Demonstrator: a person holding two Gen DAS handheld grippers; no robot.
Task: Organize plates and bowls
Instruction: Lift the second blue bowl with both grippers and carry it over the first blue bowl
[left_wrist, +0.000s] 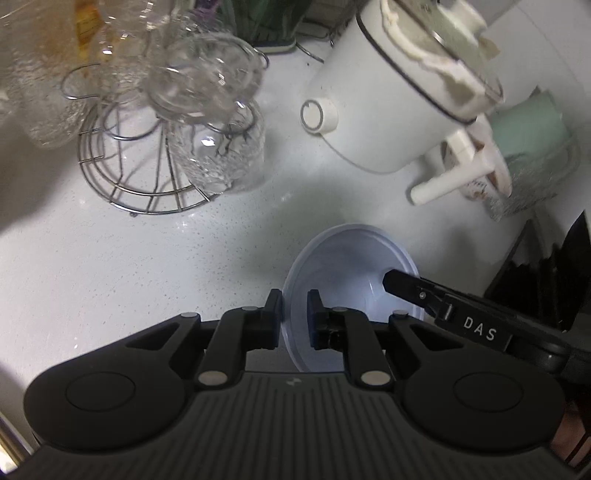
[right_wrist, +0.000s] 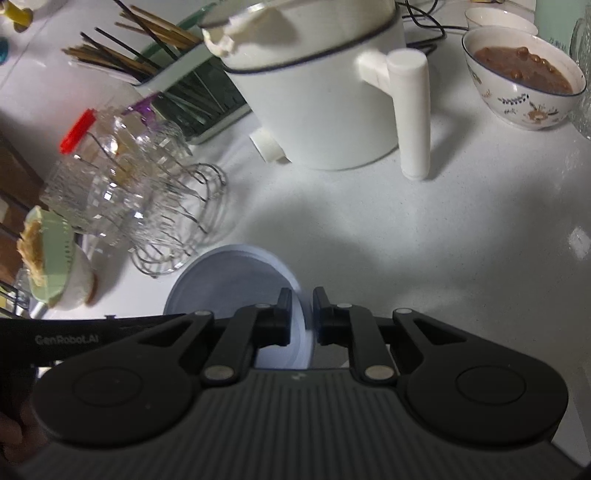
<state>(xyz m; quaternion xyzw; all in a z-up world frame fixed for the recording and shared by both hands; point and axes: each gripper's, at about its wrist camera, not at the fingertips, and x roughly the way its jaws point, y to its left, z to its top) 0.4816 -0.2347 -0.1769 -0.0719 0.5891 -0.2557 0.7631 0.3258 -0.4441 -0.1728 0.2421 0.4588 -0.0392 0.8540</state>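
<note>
A pale blue plastic bowl (left_wrist: 351, 266) hangs above the white counter (left_wrist: 147, 266). My left gripper (left_wrist: 295, 314) is shut on its left rim, one finger inside and one outside. My right gripper (right_wrist: 302, 314) is shut on the opposite rim of the same bowl (right_wrist: 229, 280). In the left wrist view the right gripper's finger (left_wrist: 406, 284) reaches into the bowl from the right. A patterned ceramic bowl (right_wrist: 524, 77) holding brown food stands at the far right, with a second white bowl (right_wrist: 498, 18) behind it.
A white electric pot (right_wrist: 321, 92) with a long handle stands ahead. A wire rack (left_wrist: 136, 162) carries glass jars (left_wrist: 218, 147). A chopstick holder (right_wrist: 177, 74) sits behind. A green-lidded bowl (right_wrist: 55, 262) is at the left. Dark racks (left_wrist: 546, 273) line the right edge.
</note>
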